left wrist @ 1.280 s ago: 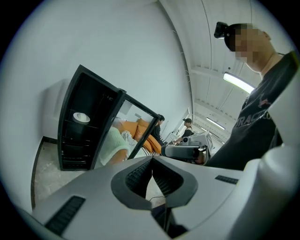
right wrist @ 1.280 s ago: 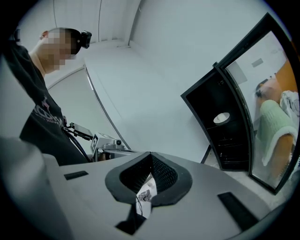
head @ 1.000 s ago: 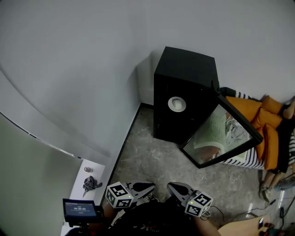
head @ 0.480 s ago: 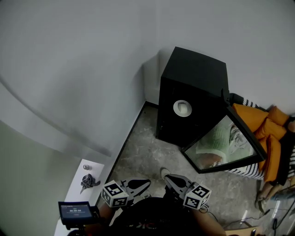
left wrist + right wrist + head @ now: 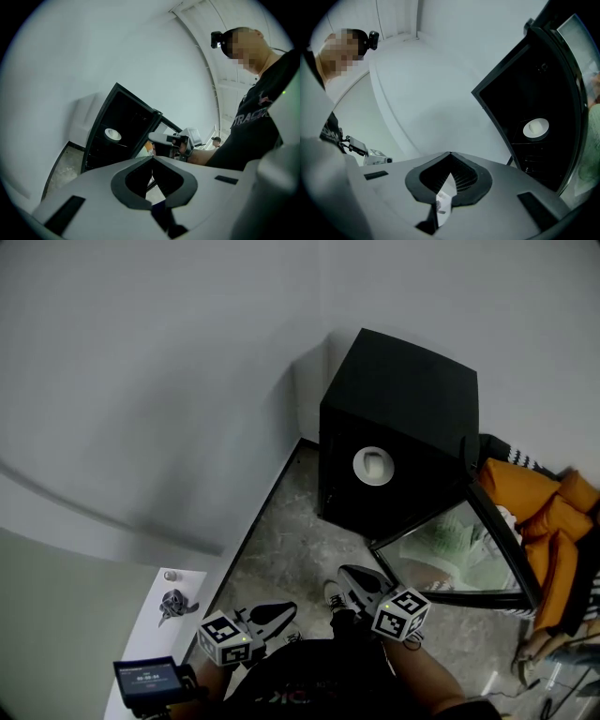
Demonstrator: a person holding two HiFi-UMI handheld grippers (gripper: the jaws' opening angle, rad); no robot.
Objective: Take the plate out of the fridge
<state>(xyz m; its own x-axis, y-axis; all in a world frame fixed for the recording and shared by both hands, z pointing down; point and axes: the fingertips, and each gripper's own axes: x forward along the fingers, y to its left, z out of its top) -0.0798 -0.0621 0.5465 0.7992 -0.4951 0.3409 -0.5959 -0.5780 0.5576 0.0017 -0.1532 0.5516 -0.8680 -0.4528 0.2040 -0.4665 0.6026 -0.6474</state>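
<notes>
A black mini fridge (image 5: 403,418) stands in the room's corner with its glass door (image 5: 469,549) swung open to the right. A white plate (image 5: 373,466) sits on a shelf inside, also seen in the left gripper view as the plate (image 5: 112,135) and in the right gripper view as the plate (image 5: 536,127). My left gripper (image 5: 286,607) is low at the view's bottom, shut and empty. My right gripper (image 5: 345,571) is beside it, shut and empty, well short of the fridge. In their own views the left gripper (image 5: 152,158) and right gripper (image 5: 450,153) show jaws meeting with nothing between.
Orange cushions (image 5: 553,521) on striped fabric lie right of the fridge door. A white ledge (image 5: 187,592) at lower left carries a small dark object (image 5: 173,603). A small screen (image 5: 150,676) sits at the bottom left. Speckled floor (image 5: 291,549) lies before the fridge.
The view has drawn closer to the fridge and shifted right. My left gripper has dropped lower and left; my right gripper stays roughly where it was. Both stay shut.
</notes>
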